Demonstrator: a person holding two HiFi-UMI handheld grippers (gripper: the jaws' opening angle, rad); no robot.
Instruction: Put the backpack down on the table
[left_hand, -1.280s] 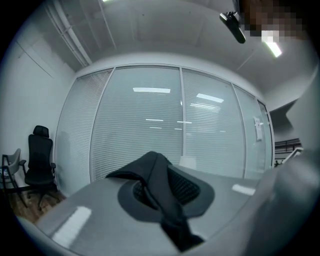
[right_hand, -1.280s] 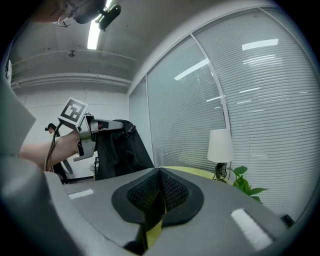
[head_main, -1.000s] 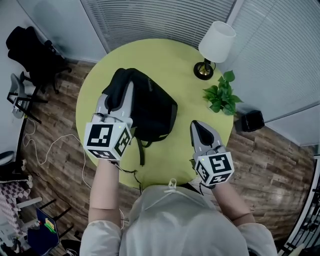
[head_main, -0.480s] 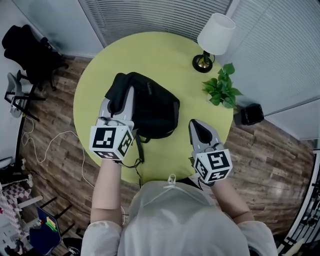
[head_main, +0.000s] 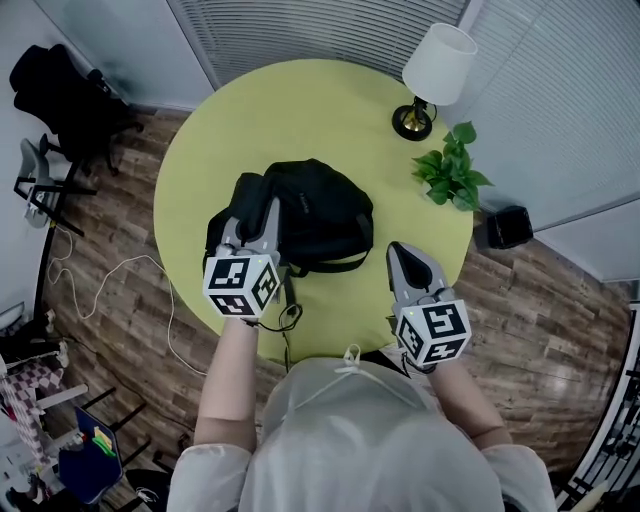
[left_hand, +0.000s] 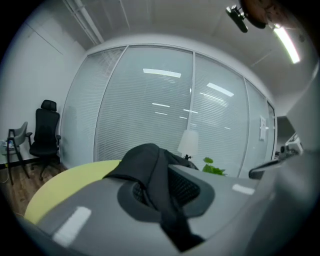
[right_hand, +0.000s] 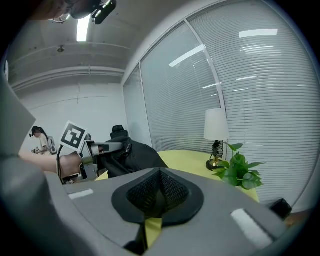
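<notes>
A black backpack (head_main: 322, 212) sits slumped on the round yellow-green table (head_main: 300, 110), left of its middle. My left gripper (head_main: 262, 208) is at the bag's left side, shut on a black strap (left_hand: 161, 200) that runs between its pads, with the bag's bulk (left_hand: 145, 157) just beyond. My right gripper (head_main: 404, 256) hovers over the table's near right edge, apart from the bag, shut with nothing in it (right_hand: 159, 187). From the right gripper view the backpack (right_hand: 137, 156) and the left gripper (right_hand: 97, 147) show at the left.
A white-shaded lamp (head_main: 432, 72) and a potted green plant (head_main: 452, 176) stand at the table's far right. On the wooden floor are a black office chair (head_main: 62, 95), a white cable (head_main: 110, 290) and a black box (head_main: 503, 228). Blinds run behind the table.
My left gripper has sunk with the backpack, which now rests lower and flatter on the table and sits further right in the picture. The right gripper has barely shifted.
</notes>
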